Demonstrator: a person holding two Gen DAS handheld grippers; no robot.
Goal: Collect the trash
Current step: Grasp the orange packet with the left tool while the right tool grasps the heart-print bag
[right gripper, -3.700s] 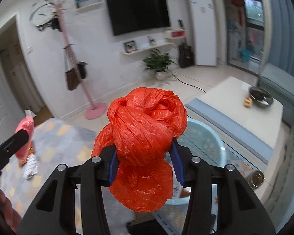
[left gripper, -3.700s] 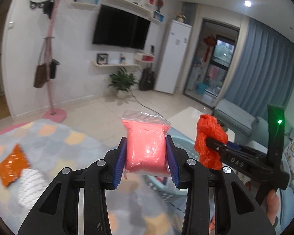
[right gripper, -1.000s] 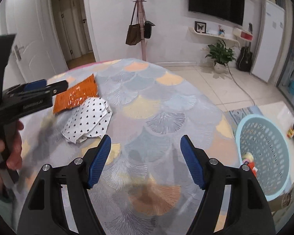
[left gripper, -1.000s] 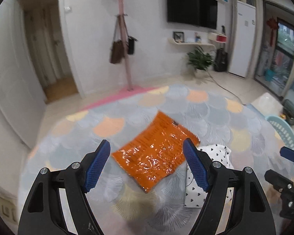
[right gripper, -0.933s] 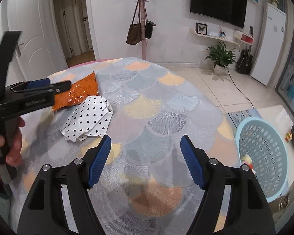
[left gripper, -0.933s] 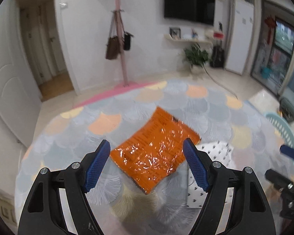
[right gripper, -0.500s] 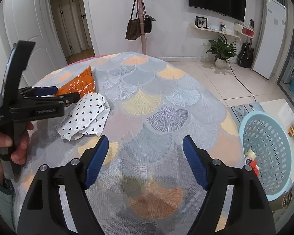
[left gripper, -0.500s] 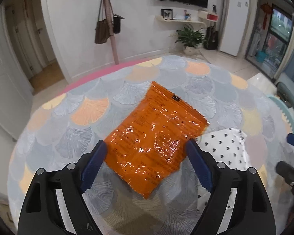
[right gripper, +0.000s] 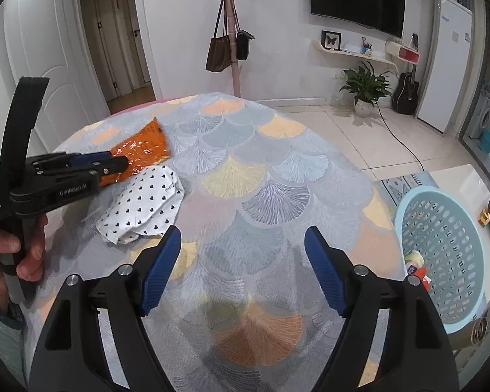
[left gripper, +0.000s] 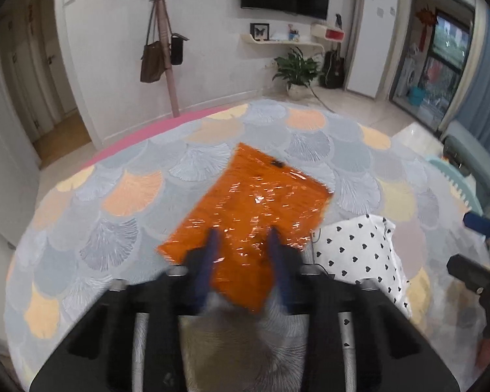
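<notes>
An orange foil packet (left gripper: 261, 196) lies on the round table with the scallop-pattern cloth (left gripper: 121, 228). My left gripper (left gripper: 243, 238) is closing on the packet's near end, and its blurred pads touch the foil on both sides. In the right wrist view the left gripper (right gripper: 124, 163) reaches onto the orange packet (right gripper: 143, 147) from the left. A white bag with black hearts (right gripper: 143, 205) lies crumpled just right of the packet. My right gripper (right gripper: 242, 232) hangs open over bare cloth with nothing between its fingers.
A light blue perforated basket (right gripper: 405, 209) stands on the floor right of the table, with some trash at its bottom. A hand (right gripper: 26, 254) holds the left gripper's handle. A coat stand (right gripper: 233, 49) with bags rises behind the table.
The left gripper sank toward the orange packet and its jaws went from wide open to closed in on the packet's near end. The right gripper stayed where it was, open.
</notes>
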